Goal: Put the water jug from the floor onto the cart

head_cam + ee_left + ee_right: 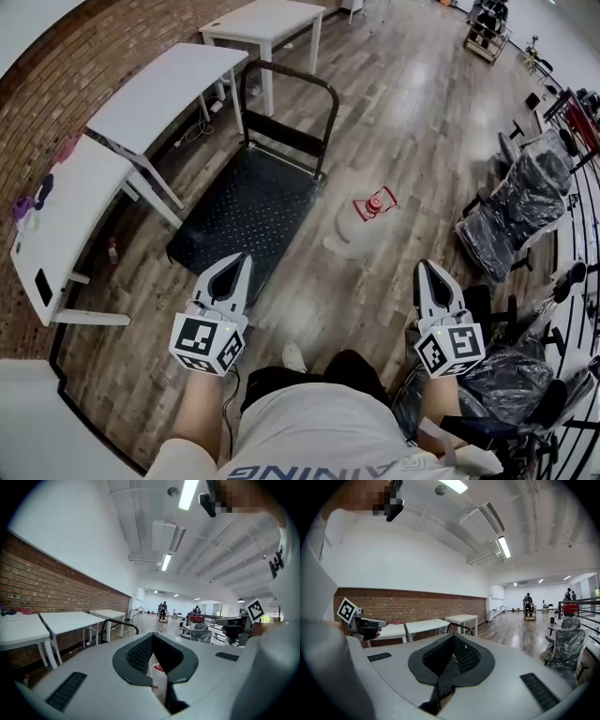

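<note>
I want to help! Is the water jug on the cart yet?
Nothing looks done yet: the water jug stands on the floor beside the cart. The left tool and right tool are shut and empty. Left to do: grip the jug and lift it onto the cart.

Seen from the person's head, the camera looks steeply down on the floor point(403, 122). It takes in the cart point(248, 202), the jug point(354, 234) and, close at the bottom edge, the left gripper point(234, 267) and right gripper point(429, 274). Each gripper's camera sits just behind its own jaws, facing nearly level down the long hall. Both gripper views share the brick wall point(42, 581) and white desks point(65, 619), which the head view shows at left. Each catches the other gripper at its edge.
</note>
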`<state>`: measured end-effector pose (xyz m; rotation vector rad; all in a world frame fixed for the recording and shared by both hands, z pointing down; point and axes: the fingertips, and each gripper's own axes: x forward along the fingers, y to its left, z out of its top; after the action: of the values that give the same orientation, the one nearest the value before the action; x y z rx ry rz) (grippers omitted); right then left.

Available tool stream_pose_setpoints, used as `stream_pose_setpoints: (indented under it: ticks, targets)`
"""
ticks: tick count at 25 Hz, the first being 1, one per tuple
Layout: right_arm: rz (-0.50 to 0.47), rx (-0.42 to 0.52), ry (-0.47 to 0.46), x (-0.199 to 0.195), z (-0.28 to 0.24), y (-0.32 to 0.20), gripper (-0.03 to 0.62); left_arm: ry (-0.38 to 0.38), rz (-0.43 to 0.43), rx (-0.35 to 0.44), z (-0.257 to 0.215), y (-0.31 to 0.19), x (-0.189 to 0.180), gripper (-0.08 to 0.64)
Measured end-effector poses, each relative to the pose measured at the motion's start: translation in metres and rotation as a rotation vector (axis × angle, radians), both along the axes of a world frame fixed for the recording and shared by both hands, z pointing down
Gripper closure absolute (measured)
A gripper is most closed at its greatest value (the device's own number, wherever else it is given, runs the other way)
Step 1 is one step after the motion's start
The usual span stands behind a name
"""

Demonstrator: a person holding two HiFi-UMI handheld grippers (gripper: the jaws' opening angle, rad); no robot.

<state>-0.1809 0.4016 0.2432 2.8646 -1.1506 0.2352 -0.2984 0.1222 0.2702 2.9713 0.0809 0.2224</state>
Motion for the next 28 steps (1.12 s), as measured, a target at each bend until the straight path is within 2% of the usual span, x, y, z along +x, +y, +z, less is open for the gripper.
stream_pose_setpoints:
  ticks: [7, 13, 18, 23, 28]
  targets:
    - [-0.031, -0.013, -0.025, 0.036, 0.011, -0.026, 0.589, -0.013, -0.006, -0.014, 0.009, -0.019, 0.038, 0.560]
    - [-0.077, 0.031, -0.035, 0.092, 0.018, -0.044, 0.589, -0.021, -0.044, 0.010, 0.007, -0.029, 0.082, 0.560]
    - [-0.150, 0.056, -0.015, 0.159, 0.015, -0.067, 0.589, -0.015, -0.112, 0.047, -0.006, -0.040, 0.131, 0.560]
    - [-0.171, 0.070, 0.026, 0.237, 0.007, -0.071, 0.589, -0.017, -0.184, 0.059, -0.015, -0.037, 0.184, 0.560]
    - [-0.233, 0.086, 0.006, 0.298, 0.007, -0.088, 0.589, -0.039, -0.257, 0.064, -0.012, -0.040, 0.215, 0.560]
